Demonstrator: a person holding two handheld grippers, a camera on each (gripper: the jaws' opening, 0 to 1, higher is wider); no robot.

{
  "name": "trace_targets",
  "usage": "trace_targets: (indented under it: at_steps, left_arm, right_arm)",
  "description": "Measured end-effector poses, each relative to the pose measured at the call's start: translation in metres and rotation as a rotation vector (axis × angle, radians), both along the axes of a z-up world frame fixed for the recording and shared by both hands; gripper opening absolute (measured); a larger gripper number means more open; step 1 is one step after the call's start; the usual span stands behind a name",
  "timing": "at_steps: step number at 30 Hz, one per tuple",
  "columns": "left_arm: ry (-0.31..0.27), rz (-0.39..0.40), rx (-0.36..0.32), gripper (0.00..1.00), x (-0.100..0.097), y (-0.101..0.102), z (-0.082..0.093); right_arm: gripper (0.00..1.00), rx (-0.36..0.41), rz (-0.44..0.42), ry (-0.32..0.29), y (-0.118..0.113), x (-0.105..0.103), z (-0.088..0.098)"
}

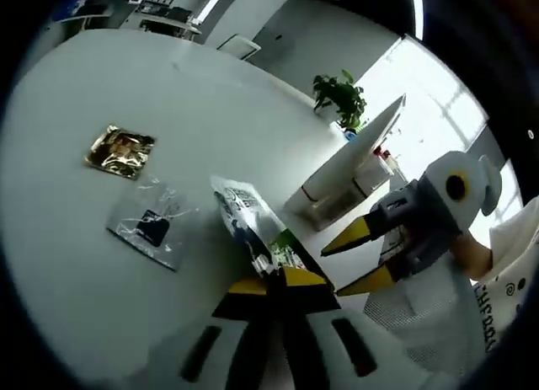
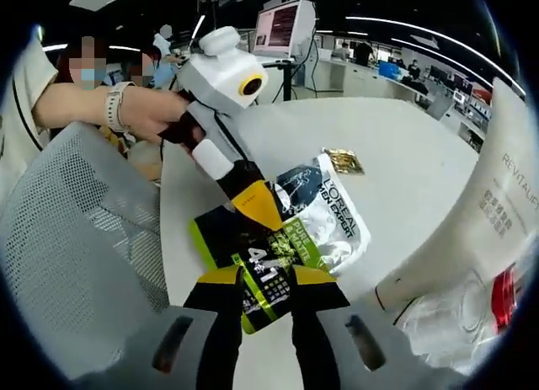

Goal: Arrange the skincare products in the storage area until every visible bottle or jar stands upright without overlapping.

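- Gripping a green, black and white L'Oréal Men Expert sachet (image 2: 290,230), the right gripper (image 2: 268,280) is seen from behind in the right gripper view, its yellow-tipped jaws closed on the packet's near, green end.
- In the same view, the left gripper (image 2: 253,203) reaches in from the upper left and is closed on the packet's far edge; it is held by a person's hand (image 2: 156,112) wearing a wristwatch (image 2: 112,108).
- The sachet is thus held between both grippers above the white table (image 2: 396,146), with its silver-white half extended toward the table's middle.
- In the left gripper view, the left gripper (image 1: 271,280) is shown with its jaws pressed together on the edge of the same sachet (image 1: 248,213).
- The right gripper (image 1: 366,255) enters the left gripper view from the right; from this angle it cannot be told what its jaws hold.
- A gold foil sachet (image 1: 120,151) lies flat on the table (image 1: 101,264), and a clear packet with a dark insert (image 1: 150,223) lies flat near it, the two apart.
- The gold sachet (image 2: 344,161) is also visible in the right gripper view, beyond the held packet.
- A white Revitalift box (image 2: 497,205) stands at the right of the right gripper view; a grey mesh chair back (image 2: 76,238) is at the left.
- A potted plant (image 1: 341,99) stands beyond the table's far edge.
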State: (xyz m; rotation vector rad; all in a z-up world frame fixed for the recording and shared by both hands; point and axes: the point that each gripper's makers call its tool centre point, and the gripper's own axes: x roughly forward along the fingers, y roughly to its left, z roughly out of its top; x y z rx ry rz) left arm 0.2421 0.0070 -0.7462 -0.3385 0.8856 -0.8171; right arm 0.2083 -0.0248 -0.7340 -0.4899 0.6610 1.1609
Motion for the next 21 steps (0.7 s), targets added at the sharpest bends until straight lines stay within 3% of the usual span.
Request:
trace_targets:
  at_steps: [6,21]
  left_arm:
    - [-0.046,-0.028,0.04,0.0,0.0,-0.003,-0.003]
    - [-0.221,-0.144,0.18,0.02,0.002,-0.007,-0.007]
  right_arm:
    - [0.22,-0.103,0.053,-0.036,-0.002,-0.005,-0.015]
    - [0.2,-0.136,0.039,-0.012,-0.007,-0.005,-0.029]
